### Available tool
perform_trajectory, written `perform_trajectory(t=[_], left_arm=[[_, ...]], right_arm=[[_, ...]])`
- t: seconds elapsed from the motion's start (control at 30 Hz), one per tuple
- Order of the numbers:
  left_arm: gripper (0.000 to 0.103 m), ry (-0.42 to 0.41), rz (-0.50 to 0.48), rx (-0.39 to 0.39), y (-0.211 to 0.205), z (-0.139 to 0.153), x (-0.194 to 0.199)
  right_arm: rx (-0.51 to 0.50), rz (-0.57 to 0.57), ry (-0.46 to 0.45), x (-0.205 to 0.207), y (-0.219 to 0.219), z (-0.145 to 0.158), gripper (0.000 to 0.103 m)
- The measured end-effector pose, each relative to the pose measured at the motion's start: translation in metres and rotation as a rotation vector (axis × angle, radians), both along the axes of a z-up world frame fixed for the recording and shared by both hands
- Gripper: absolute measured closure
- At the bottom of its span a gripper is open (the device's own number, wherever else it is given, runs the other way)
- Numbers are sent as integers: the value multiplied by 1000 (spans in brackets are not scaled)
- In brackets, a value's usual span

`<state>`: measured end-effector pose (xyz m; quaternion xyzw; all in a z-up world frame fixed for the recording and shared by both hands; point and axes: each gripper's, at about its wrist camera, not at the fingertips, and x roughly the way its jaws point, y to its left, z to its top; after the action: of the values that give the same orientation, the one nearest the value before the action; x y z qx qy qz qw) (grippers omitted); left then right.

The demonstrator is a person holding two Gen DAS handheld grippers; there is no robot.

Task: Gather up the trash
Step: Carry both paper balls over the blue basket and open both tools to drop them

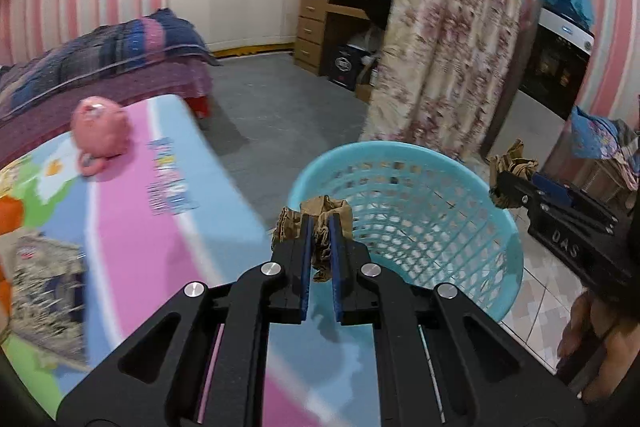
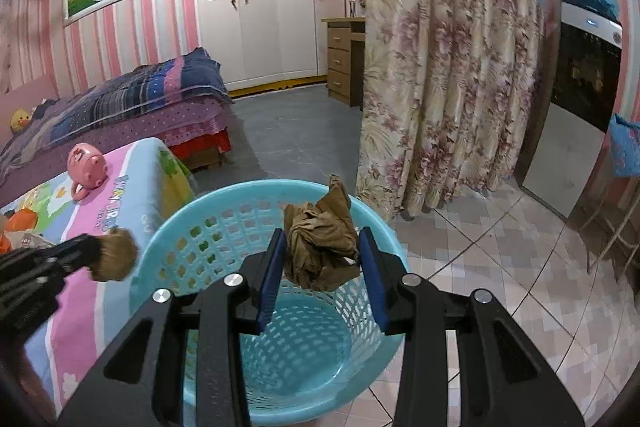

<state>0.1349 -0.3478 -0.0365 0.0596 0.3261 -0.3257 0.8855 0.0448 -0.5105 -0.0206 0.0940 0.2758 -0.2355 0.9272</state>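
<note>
Brown crumpled paper fills both tools: two wads in all, one per gripper. The left gripper (image 1: pixel 320 227) pinches a small crumpled brown paper wad (image 1: pixel 316 227) between its blue-padded fingers (image 1: pixel 307 259), which stand close together. That wad runs lengthwise along the fingers, spilling past the tips and hanging a little below them. It sits over the near rim of the single round light-blue plastic lattice basket (image 1: pixel 420 163), at the edge of the pink and blue cartoon-printed mat (image 1: pixel 120 227).

The right gripper (image 2: pixel 322 247) clamps a larger crumpled brown paper ball (image 2: pixel 320 247) between its pads, which stand wider apart. This ball has no clear long axis; one torn corner sticks upward. It hangs above the open mouth of the light-blue basket (image 2: pixel 168 227), whose bottom shows beneath it.

In the right wrist view the left gripper (image 2: pixel 96 251) and its wad (image 2: pixel 116 255) are motion-blurred at the left edge. In the left wrist view the right gripper (image 1: pixel 500 183) is partly cut off at the right, with its paper ball (image 1: pixel 512 163) showing only in part.

One pink round pig-shaped toy (image 1: pixel 100 127) lies on the mat.
</note>
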Motion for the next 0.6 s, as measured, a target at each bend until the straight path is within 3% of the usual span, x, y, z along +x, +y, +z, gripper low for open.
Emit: perform_trajectory(t=[0.23,0.27,0.3,0.37,0.5,0.6], left_arm=[[93,2,-22,23,-32,-13,14],[79,2,-22,29,-32,-13,16],[55,-2,-17,32,-31,-13,17],[30,-45,25,35,-22,-9,17],[14,-76,72,28,-1,0,19],[8,-89,102,25,16,4,18]], right_arm=[[47,-44,-5,-8,-24,-15,65],[49,-49,-5,-9,-26,-16,65],[49,-50,-6,-10,-27,-16,65],[47,-52,-5,-11,-27,-18,65],[44,-42,1,-10,-25,-19,65],[37,-30,8,-6,-21,-20,65]])
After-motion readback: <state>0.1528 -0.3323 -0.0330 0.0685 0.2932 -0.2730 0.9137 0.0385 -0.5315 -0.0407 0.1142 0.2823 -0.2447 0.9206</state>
